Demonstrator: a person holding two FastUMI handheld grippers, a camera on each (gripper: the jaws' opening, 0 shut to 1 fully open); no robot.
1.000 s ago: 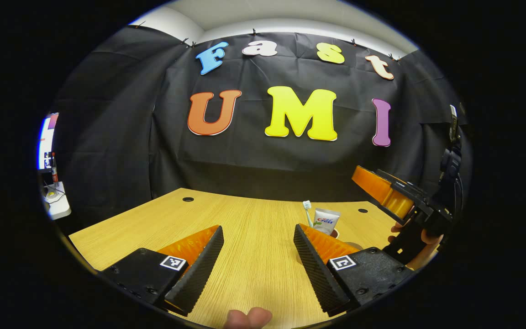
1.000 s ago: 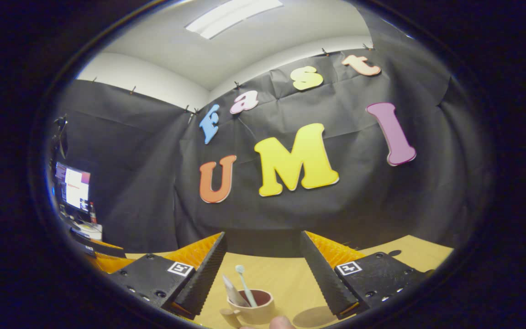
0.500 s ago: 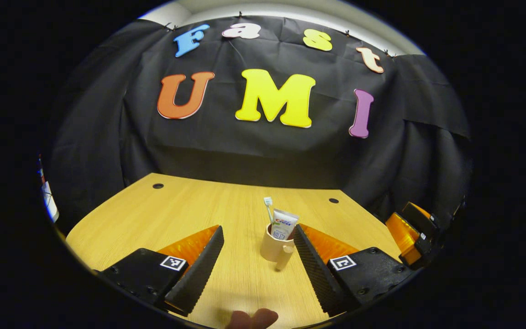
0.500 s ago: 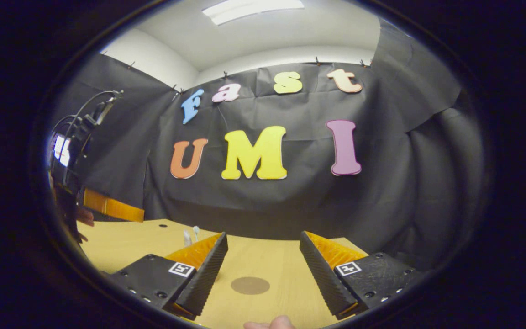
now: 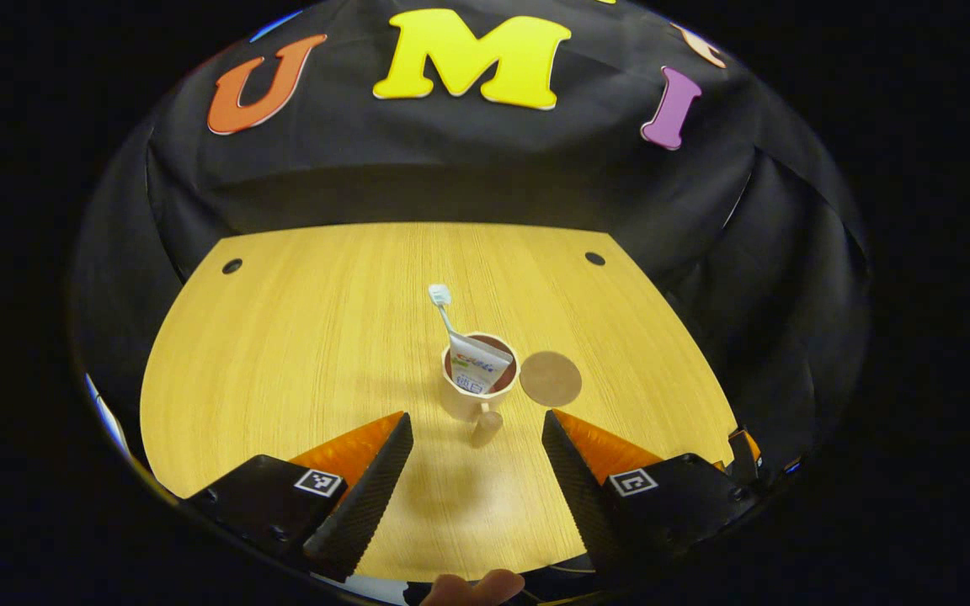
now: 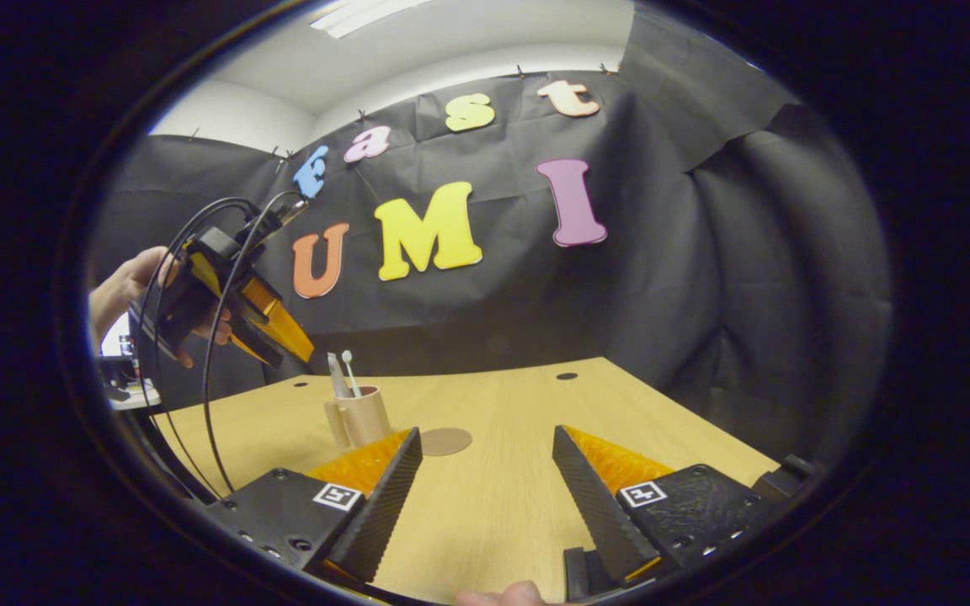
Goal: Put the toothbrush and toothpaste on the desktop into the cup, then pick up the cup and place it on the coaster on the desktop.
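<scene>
A beige cup (image 5: 470, 394) stands upright on the wooden table (image 5: 283, 353), its handle turned toward my left gripper. A toothbrush (image 5: 439, 296) and a toothpaste tube (image 5: 475, 369) stand inside it. A round brown coaster (image 5: 550, 378) lies flat just right of the cup, touching or almost touching it. My left gripper (image 5: 475, 417) hovers above and in front of the cup, open, nothing between its fingers. In the right gripper view the cup (image 6: 363, 417) sits left of the coaster (image 6: 445, 440), and my right gripper (image 6: 486, 433) is open and low over bare table.
A hand (image 6: 127, 282) holds the left gripper (image 6: 295, 347) up above the cup, with cables (image 6: 207, 396) hanging from it. Two cable holes (image 5: 231, 266) (image 5: 594, 257) mark the table's far edge. The black cloth wall stands close behind.
My left gripper has risen and tilted down, so it looks onto the cup from above. My right gripper has drawn back and turned; cup and coaster now lie farther off on its left.
</scene>
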